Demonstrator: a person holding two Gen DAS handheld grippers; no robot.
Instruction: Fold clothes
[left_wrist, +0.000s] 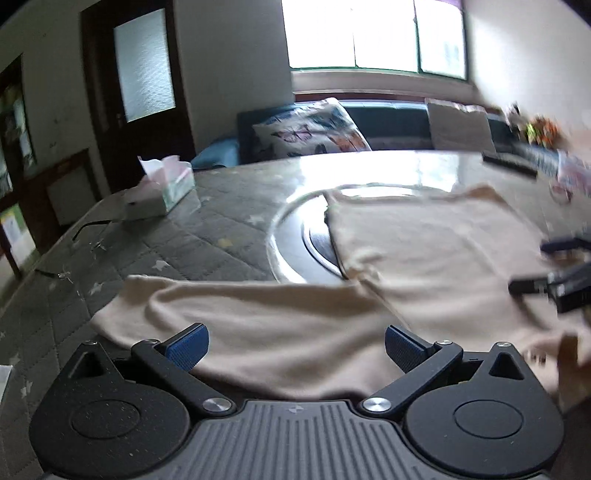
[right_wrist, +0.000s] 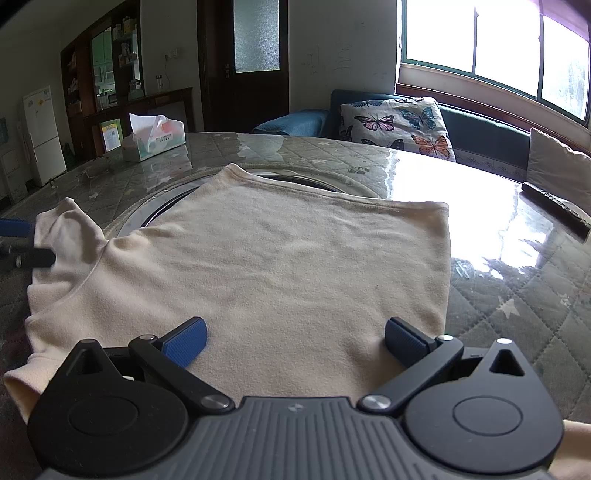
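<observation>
Both tongs are spread wide with nothing between the pads: the left gripper (left_wrist: 295, 349) low over a sleeve, the right gripper (right_wrist: 295, 345) level above the body of the cream top (right_wrist: 280, 266), which lies flat on the quilted table (right_wrist: 517, 295) across its round glass turntable (left_wrist: 291, 236). One side looks folded in; the left sleeve is left, I'd say.

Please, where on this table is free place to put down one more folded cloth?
Free: the quilted table right of the cream shirt, before the dark bar; also between shirt and tissue box. Crowded: the centre, under the shirt.
</observation>
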